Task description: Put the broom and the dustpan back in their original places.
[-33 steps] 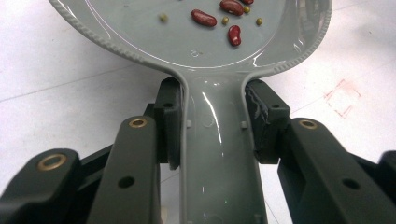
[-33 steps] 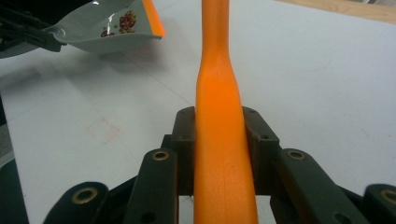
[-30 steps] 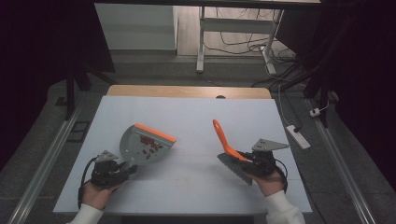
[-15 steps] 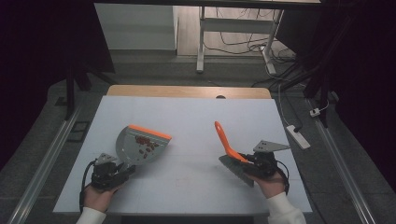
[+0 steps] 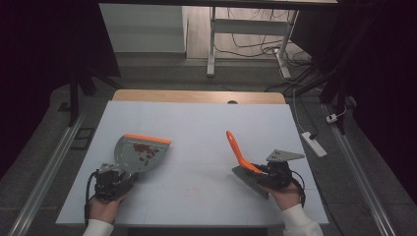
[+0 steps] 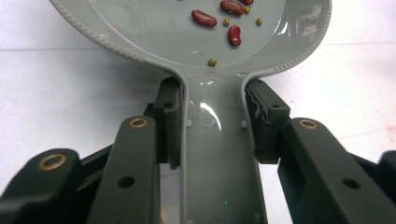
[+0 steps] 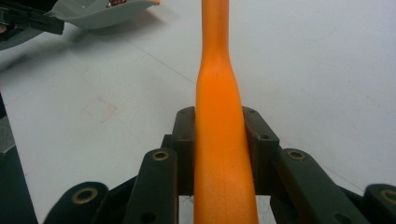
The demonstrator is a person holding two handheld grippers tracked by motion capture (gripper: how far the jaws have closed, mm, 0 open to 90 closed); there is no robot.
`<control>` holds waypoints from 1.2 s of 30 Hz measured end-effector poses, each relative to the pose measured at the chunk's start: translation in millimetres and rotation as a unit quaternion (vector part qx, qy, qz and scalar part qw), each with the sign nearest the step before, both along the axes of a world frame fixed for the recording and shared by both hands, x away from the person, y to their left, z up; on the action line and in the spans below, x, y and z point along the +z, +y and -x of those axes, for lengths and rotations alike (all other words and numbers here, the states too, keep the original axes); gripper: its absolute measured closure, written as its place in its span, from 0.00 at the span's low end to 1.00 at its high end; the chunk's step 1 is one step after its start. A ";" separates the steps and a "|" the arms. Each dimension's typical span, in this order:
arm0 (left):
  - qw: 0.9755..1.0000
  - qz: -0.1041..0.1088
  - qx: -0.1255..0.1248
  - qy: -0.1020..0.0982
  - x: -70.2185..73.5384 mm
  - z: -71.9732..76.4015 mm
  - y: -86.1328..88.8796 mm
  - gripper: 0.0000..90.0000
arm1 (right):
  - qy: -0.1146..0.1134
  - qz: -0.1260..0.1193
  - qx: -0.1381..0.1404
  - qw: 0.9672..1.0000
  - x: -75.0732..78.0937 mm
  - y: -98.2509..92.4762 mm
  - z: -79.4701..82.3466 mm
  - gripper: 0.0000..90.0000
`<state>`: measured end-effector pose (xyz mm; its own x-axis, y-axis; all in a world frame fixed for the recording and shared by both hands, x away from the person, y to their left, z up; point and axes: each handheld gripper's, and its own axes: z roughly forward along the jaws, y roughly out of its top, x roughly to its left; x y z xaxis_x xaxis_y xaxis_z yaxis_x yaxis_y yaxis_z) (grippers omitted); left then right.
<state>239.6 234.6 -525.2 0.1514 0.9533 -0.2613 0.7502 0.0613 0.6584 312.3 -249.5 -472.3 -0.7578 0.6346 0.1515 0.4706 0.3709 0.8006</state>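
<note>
Grey dustpan (image 5: pixel 139 152) (beans inside) and orange brush (image 5: pixel 239 154), seemingly bristle-down, each clamped between fingers.

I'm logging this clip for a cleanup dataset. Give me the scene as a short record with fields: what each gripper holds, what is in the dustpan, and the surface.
left gripper: shut on the handle of the dustpan
dustpan: grey with an orange front edge
dustpan contents: red beans and a few small green ones
right gripper: shut on the orange handle of the brush
brush: handle points up and away, bristles low by the gripper
table: white top; a faint red mark between the two hands
gap: dustpan and brush apart, not touching
</note>
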 end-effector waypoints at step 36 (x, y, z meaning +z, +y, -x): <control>0.999 -0.008 0.022 0.022 -11.7 -8.2 1.5 0.67 | 0.039 0.040 -0.057 0.997 -24.9 -17.2 -24.6 0.70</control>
<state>247.9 236.1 -536.9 0.0983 0.9627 -0.2520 0.7752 0.0847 0.6261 336.8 -266.7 -497.2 -0.6675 0.7286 0.1537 0.5738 0.3717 0.7298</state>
